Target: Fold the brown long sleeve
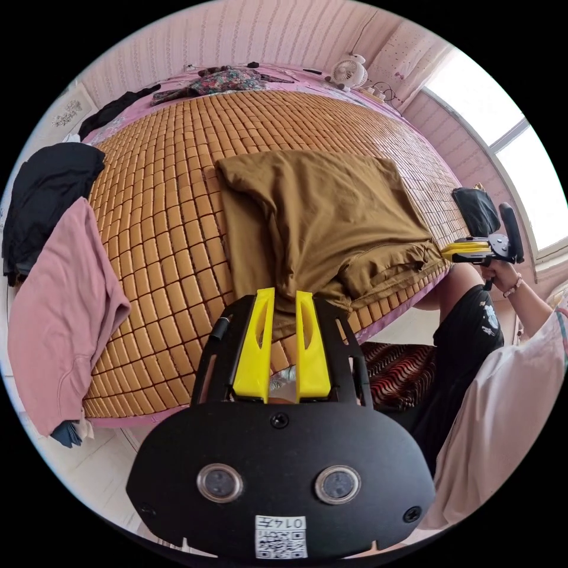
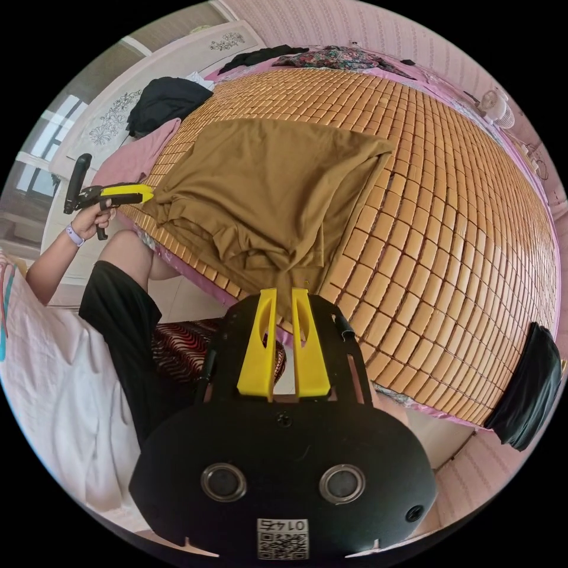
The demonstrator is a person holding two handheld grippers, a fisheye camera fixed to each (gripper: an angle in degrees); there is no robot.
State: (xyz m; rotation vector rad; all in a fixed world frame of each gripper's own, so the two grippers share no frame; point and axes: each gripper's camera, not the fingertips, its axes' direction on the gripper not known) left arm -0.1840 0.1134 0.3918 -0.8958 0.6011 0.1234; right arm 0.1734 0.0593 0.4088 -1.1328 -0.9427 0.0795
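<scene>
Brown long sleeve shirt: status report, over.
Left gripper and right gripper each shut on near hem. Brown long sleeve shirt partly folded on woven bamboo mat. Pink garment off aside.

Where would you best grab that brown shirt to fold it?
Judging by its pose, take the brown shirt by its two near corners, coming in from the bed edge. It lies flat on the bamboo mat, its bunched hem hanging over that edge; the left gripper and right gripper already pinch there.
</scene>
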